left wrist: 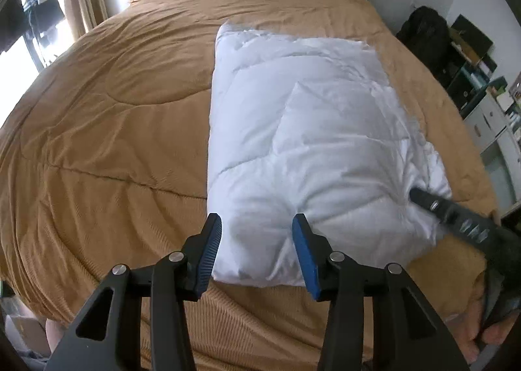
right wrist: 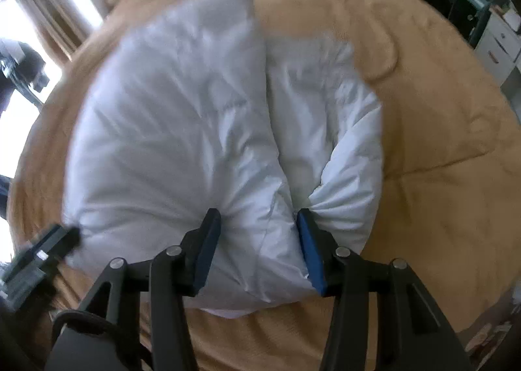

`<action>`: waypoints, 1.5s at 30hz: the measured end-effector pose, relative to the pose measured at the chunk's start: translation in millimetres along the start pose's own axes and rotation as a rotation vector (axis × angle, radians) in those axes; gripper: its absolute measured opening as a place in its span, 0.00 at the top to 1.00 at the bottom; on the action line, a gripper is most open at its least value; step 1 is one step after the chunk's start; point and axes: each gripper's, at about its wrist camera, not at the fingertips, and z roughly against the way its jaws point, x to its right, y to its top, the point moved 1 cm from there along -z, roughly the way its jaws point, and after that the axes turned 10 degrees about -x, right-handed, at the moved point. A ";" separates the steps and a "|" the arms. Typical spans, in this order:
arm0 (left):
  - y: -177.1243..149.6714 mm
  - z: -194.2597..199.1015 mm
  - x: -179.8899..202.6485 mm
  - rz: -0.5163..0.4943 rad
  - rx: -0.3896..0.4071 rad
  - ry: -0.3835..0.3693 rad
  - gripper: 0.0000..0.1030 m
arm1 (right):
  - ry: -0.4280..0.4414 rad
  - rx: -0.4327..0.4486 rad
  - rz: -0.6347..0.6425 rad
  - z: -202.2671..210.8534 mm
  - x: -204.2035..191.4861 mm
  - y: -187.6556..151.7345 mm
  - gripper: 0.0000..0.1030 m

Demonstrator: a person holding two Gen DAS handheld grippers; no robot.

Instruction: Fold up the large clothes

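Grippers (left wrist: 257, 247) (right wrist: 259, 240) wide around duvet (left wrist: 302, 130)

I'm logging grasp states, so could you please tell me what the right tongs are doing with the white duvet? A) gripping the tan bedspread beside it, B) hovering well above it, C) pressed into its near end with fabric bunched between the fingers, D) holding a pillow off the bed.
C: the right tongs are sunk into the duvet, with creases radiating from both fingers.
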 end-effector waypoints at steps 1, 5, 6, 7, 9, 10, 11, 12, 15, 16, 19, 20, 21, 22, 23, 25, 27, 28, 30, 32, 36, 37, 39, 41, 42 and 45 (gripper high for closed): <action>-0.7 3.5 -3.5 0.016 0.000 -0.006 0.57 | 0.013 0.024 0.000 9.0 -4.1 -0.9 0.52; -5.7 33.2 -13.1 0.053 0.023 0.032 0.56 | 0.058 0.088 -0.005 47.2 -15.3 -4.2 0.52; -3.6 37.1 -13.4 0.052 0.029 0.055 0.56 | 0.056 0.096 0.000 56.5 -18.8 -9.0 0.51; -2.4 45.3 -13.5 0.045 0.038 0.093 0.53 | 0.051 0.101 0.006 63.0 -18.5 -10.8 0.51; -1.2 60.8 -13.5 0.044 0.053 0.131 0.41 | 0.004 0.104 0.020 77.5 -25.6 -24.5 0.43; -0.2 69.2 -14.7 0.051 0.057 0.141 0.30 | -0.019 0.107 0.020 84.9 -30.6 -30.2 0.41; 0.6 77.7 -16.5 0.061 0.061 0.141 0.25 | -0.032 0.108 0.018 86.6 -26.3 -16.7 0.34; 1.4 83.7 -17.3 0.064 0.063 0.140 0.19 | -0.046 0.106 0.013 91.0 -28.4 -18.8 0.26; 1.8 107.0 -16.7 0.058 0.076 0.175 0.18 | -0.053 0.098 -0.009 104.7 -29.2 -17.8 0.19; 1.5 111.7 -16.1 0.054 0.077 0.187 0.18 | -0.062 0.095 -0.016 110.4 -31.6 -20.0 0.19; -2.3 130.2 -14.0 0.041 0.086 0.218 0.16 | -0.112 0.073 -0.009 114.7 -36.0 -22.5 0.08; -4.7 136.0 -13.7 0.041 0.093 0.220 0.15 | -0.122 0.061 0.005 117.1 -39.4 -23.7 0.03; -5.7 139.6 -14.0 0.040 0.095 0.212 0.12 | -0.117 0.055 0.017 120.3 -42.5 -25.4 0.02; -7.6 144.8 -14.5 0.042 0.098 0.205 0.08 | -0.107 0.064 0.022 124.8 -45.3 -27.9 0.02; -9.5 150.4 -14.9 0.046 0.106 0.202 0.06 | -0.102 0.078 0.025 129.8 -47.3 -31.2 0.01; -12.0 159.4 -16.3 0.056 0.125 0.204 0.00 | -0.097 0.108 0.037 142.0 -53.8 -37.6 0.00; -14.1 165.6 -17.5 0.060 0.128 0.191 0.00 | -0.090 0.106 0.053 148.4 -59.8 -40.2 0.00; -15.2 168.3 -18.4 0.062 0.127 0.179 0.00 | -0.088 0.099 0.061 150.2 -62.3 -40.8 0.00; -17.7 171.0 -20.8 0.069 0.127 0.170 0.00 | -0.088 0.090 0.076 155.4 -68.4 -43.6 0.00; -20.2 170.3 -24.3 0.072 0.115 0.163 0.00 | -0.088 0.097 0.074 160.6 -71.7 -46.6 0.00; -22.8 166.2 -29.3 0.075 0.093 0.175 0.00 | -0.054 0.093 0.045 166.7 -72.0 -51.4 0.00; -22.7 166.0 -30.9 0.078 0.093 0.181 0.00 | -0.060 0.087 0.042 166.1 -71.8 -51.7 0.00; -23.3 167.0 -33.8 0.087 0.102 0.192 0.00 | -0.080 0.082 0.050 164.6 -72.7 -52.2 0.00; -24.1 168.7 -37.1 0.102 0.106 0.185 0.00 | -0.091 0.079 0.059 163.3 -73.2 -52.4 0.00; -24.3 168.9 -38.5 0.107 0.103 0.175 0.00 | -0.093 0.077 0.059 162.7 -73.6 -52.6 0.00; -23.5 166.4 -41.6 0.113 0.087 0.172 0.00 | -0.095 0.064 0.059 159.8 -74.2 -51.6 0.00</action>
